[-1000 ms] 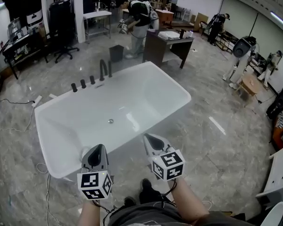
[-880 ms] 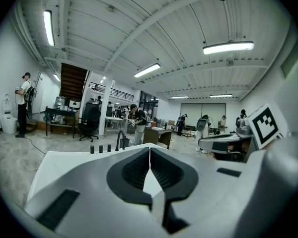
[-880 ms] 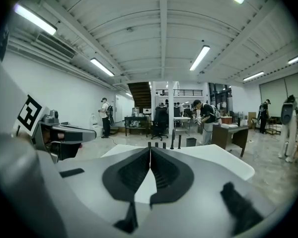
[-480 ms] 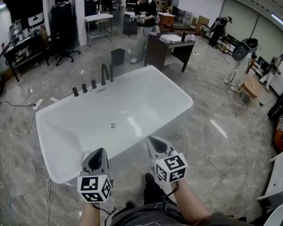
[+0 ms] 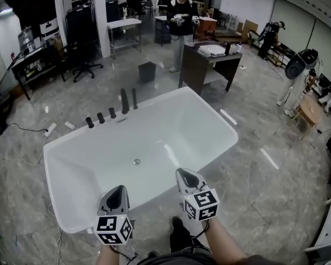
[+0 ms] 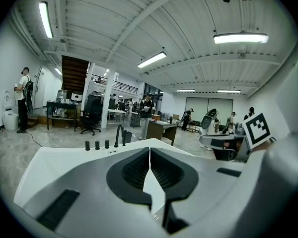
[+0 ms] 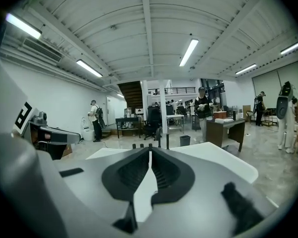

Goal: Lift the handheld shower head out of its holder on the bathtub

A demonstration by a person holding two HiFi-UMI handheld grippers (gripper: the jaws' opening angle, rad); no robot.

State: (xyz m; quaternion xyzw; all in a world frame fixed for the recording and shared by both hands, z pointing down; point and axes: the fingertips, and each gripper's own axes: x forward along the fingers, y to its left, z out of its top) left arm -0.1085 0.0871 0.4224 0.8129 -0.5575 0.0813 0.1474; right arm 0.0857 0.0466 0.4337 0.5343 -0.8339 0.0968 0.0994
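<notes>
The white bathtub (image 5: 171,97) lies crosswise in front of me in the head view. On its far rim stand three black knobs (image 5: 101,117), a curved black spout (image 5: 124,101) and, just right of it, the slim black handheld shower head (image 5: 134,98), upright in its holder. My left gripper (image 5: 117,192) and right gripper (image 5: 185,175) hover over the near rim, both shut and empty, far short of the fittings. In the left gripper view the shower head (image 6: 124,137) shows beyond the shut jaws. The right gripper view has the shower head (image 7: 167,140) straight ahead.
A dark desk (image 5: 209,57) stands behind the tub's far right corner, and a person in black (image 5: 182,15) stands behind the desk. A black bin (image 5: 147,70) sits beyond the fittings. Cables (image 5: 27,130) trail on the marble floor at the left.
Both grippers have moved forward over the tub's near rim, and the tub sits closer in view. Their jaws stayed shut. The person in black now stands upright, further back.
</notes>
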